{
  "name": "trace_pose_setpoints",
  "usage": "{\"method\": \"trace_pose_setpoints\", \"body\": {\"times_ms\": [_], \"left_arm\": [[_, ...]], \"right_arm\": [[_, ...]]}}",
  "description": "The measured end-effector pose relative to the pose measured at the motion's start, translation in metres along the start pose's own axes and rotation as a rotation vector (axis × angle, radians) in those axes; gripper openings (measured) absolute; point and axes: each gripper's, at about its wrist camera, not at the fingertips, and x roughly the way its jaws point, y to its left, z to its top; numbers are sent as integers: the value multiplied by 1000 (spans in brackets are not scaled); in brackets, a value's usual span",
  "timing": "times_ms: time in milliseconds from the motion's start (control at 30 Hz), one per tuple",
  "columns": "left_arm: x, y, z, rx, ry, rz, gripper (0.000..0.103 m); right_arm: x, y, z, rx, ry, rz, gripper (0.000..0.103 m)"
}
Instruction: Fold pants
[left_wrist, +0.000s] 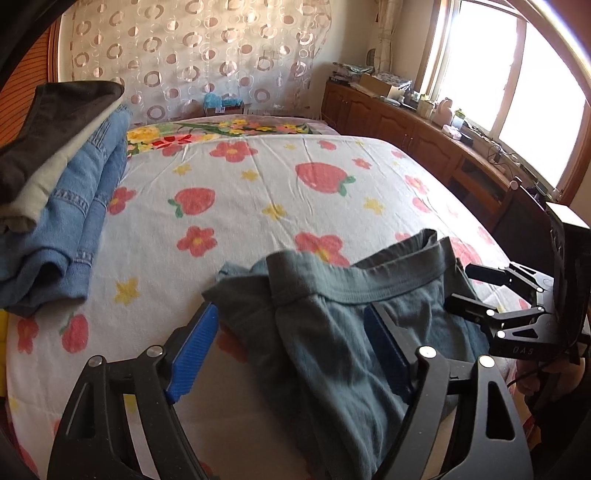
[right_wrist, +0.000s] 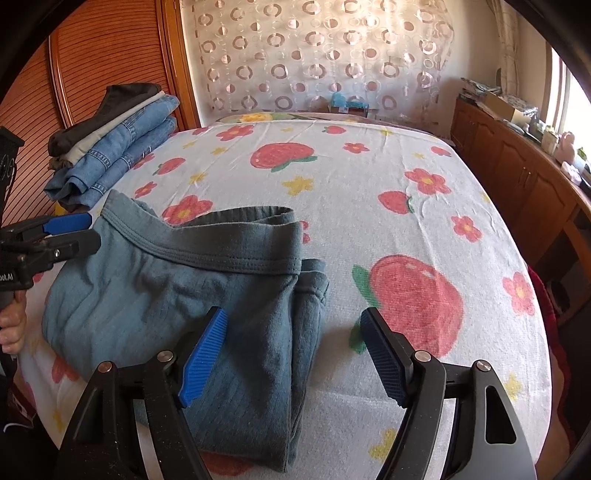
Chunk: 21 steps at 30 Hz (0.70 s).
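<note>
My left claw (left_wrist: 291, 347) and right claw (right_wrist: 295, 354): both spread apart, clamped on nothing, over the teal pants (right_wrist: 177, 295).

Item: teal pants, folded into a thick bundle, lying flat on the strawberry-print bedspread (right_wrist: 369, 206) at its near edge, waistband (right_wrist: 221, 254) turned toward the far wall. My left claw's pads straddle one side of the pants and my right claw's pads straddle the other, none pressing cloth, so I judge the fold is made and I have let go to let it settle. Beyond the pants, on the left, sits the stack of folded jeans and dark garments (right_wrist: 114, 147), probably where finished pieces are kept.
</note>
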Motion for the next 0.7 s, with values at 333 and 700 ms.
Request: {"method": "trace_pose_setpoints", "body": {"times_ms": [333, 700], "left_arm": [[11, 6, 6, 1, 12, -3, 68], [23, 19, -1, -30, 34, -13, 58]], "right_arm": [[3, 3, 9, -28, -10, 3, 71], [9, 3, 10, -31, 0, 27, 53]]}}
